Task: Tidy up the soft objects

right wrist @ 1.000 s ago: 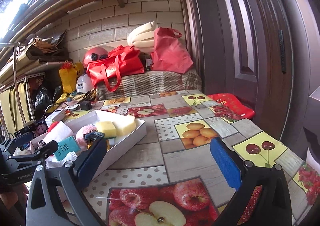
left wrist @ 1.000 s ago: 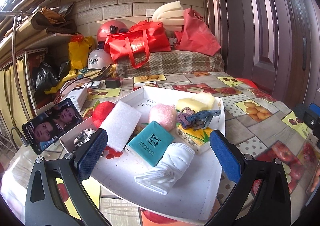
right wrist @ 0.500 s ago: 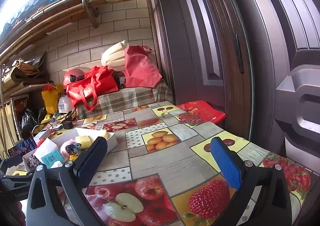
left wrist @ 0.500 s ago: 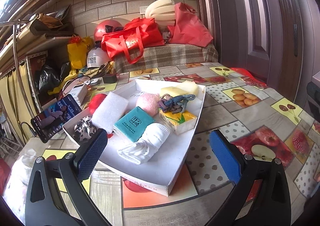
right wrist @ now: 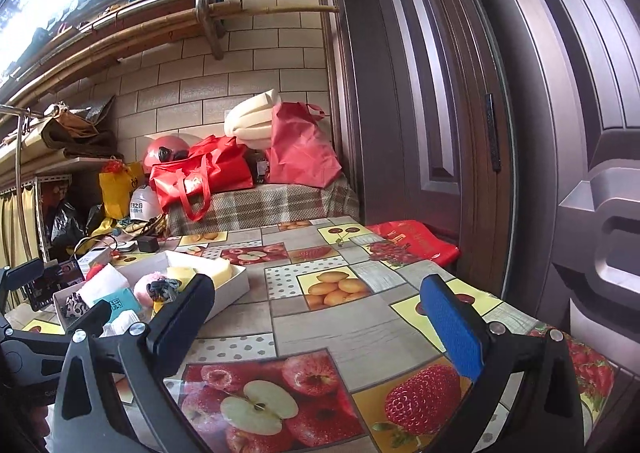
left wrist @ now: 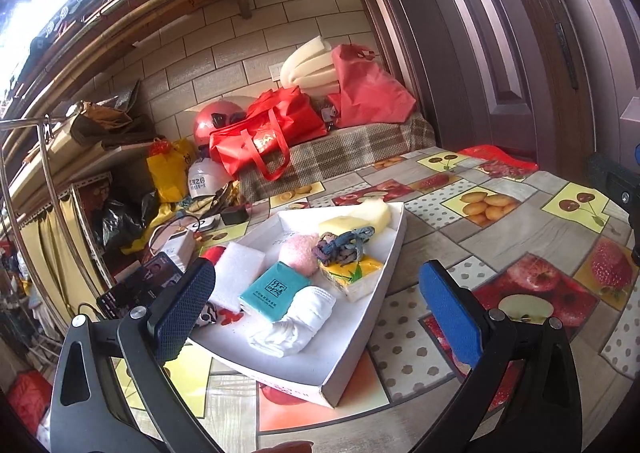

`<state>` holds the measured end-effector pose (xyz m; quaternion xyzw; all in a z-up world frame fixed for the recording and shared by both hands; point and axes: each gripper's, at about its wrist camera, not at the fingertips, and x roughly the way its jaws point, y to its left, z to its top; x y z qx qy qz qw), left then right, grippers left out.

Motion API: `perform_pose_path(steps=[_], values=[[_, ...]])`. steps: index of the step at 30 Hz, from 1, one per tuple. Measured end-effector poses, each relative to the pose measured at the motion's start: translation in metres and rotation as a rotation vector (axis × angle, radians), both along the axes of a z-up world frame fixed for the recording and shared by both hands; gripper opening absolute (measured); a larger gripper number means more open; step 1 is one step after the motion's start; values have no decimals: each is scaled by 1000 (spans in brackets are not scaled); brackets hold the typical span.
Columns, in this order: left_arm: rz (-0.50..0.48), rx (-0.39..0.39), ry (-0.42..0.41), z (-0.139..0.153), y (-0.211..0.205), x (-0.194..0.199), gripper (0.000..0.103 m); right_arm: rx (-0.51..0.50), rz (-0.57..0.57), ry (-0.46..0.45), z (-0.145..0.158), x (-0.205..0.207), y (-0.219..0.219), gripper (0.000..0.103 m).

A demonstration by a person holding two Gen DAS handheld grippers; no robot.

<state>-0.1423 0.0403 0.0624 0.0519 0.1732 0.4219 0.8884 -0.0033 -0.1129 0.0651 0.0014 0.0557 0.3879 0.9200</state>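
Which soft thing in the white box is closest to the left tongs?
The rolled white cloth. It lies at the near end of the white box, right before the open left tongs, nearer than the teal tissue pack.

My left gripper (left wrist: 316, 301), jaws spread and empty, hovers above the white tray (left wrist: 352, 349). Inside lie a teal tissue pack (left wrist: 274, 291), rolled white cloth (left wrist: 296, 323), pink puff (left wrist: 298, 257), knotted blue-purple rag (left wrist: 342, 247) and yellow sponges (left wrist: 362, 219).

tray (left wrist: 362, 337) on table (left wrist: 500, 237), bags (left wrist: 272, 133) behind
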Motion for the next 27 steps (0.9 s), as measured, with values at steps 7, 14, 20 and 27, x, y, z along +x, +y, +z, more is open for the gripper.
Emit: perform_pose_path(steps=[7, 14, 20, 27], values=[[-29, -130, 18, -7, 17, 3, 103, 17, 22, 22, -1, 5, -4, 103], [5, -201, 27, -13, 30, 5, 103, 18, 10, 48, -1, 7, -5, 103], [15, -229, 16, -14, 35, 2, 103, 18, 10, 49, -2, 6, -5, 103], [22, -250, 1, -14, 39, -1, 103, 18, 11, 53, -2, 6, -4, 103]])
